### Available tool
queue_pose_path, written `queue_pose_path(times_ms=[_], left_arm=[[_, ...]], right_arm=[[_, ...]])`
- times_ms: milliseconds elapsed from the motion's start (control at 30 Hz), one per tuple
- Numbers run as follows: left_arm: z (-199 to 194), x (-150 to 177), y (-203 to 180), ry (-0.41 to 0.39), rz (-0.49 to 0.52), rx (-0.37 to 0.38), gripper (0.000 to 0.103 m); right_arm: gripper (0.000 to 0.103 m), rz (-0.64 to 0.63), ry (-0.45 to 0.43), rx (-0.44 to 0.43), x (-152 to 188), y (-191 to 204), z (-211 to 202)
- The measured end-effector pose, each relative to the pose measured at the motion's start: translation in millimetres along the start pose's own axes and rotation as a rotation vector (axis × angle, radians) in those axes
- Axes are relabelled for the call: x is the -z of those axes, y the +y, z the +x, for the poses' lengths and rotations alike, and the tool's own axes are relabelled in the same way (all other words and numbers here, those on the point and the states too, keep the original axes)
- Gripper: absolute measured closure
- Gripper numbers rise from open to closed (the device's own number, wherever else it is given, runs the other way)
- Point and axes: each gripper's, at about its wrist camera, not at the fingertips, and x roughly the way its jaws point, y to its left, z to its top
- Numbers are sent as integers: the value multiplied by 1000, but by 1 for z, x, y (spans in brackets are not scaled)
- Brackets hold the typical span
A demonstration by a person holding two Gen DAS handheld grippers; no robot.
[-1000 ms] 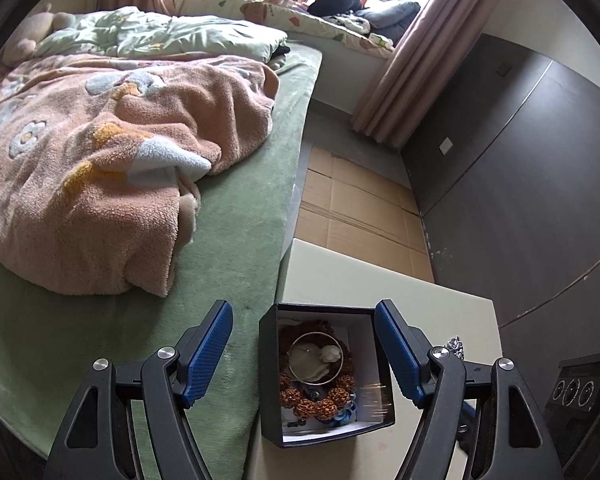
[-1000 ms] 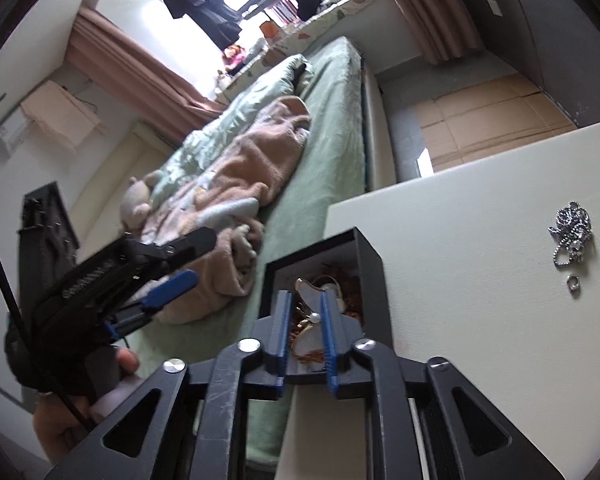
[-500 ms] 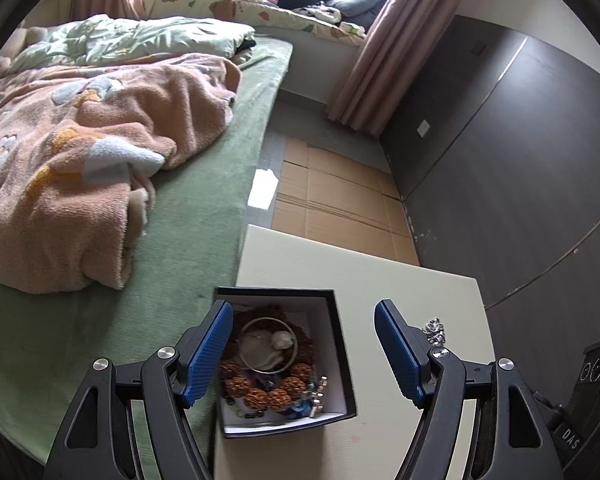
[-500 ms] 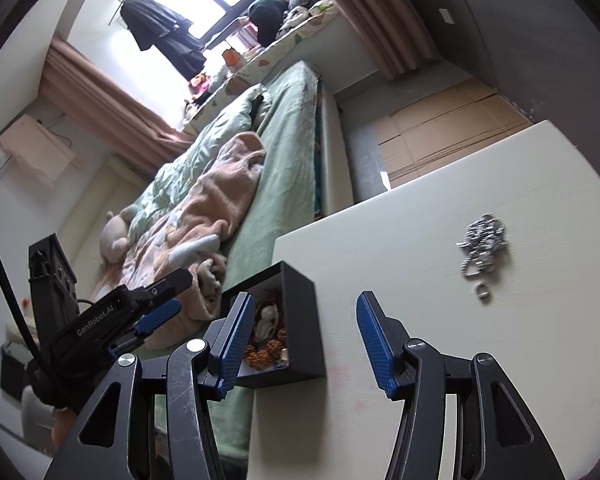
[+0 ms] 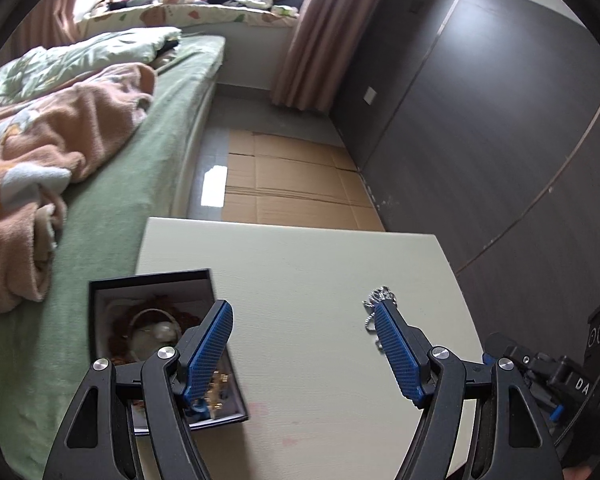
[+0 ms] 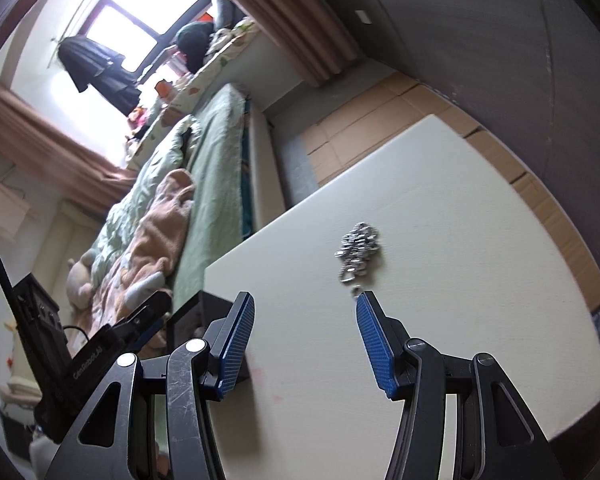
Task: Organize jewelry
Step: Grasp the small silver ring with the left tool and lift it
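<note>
A black jewelry box (image 5: 112,286) with a white lining stands open at the left edge of the cream table (image 5: 300,264). It holds a brown bead bracelet (image 5: 118,330), a pale bangle and some gold pieces. A silver chain (image 5: 380,296) lies bunched on the table to the right; it also shows in the right wrist view (image 6: 358,246), with a small silver ring (image 6: 355,290) just below it. My left gripper (image 5: 304,316) is open and empty between the box and the chain. My right gripper (image 6: 306,304) is open and empty, its right fingertip close to the ring.
A bed (image 5: 100,208) with a green cover and a pink blanket (image 5: 40,140) lies against the table's left side. Flat cardboard (image 5: 292,184) covers the floor beyond the table. A dark wardrobe wall (image 5: 500,120) stands to the right.
My right gripper opened and swung right from the box toward the silver chain. My left gripper also moved right, so the box shifted to the left of its view.
</note>
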Motion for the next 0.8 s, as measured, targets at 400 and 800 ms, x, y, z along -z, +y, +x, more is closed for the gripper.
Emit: queue_pose_path(times_ms=[400, 800], left_arm=[[52, 19, -55, 85, 181, 19, 40], [99, 50, -89, 159, 356, -16, 59]], right_arm=[[49, 129, -13, 117, -17, -53, -18], [49, 212, -10, 82, -23, -79, -25]])
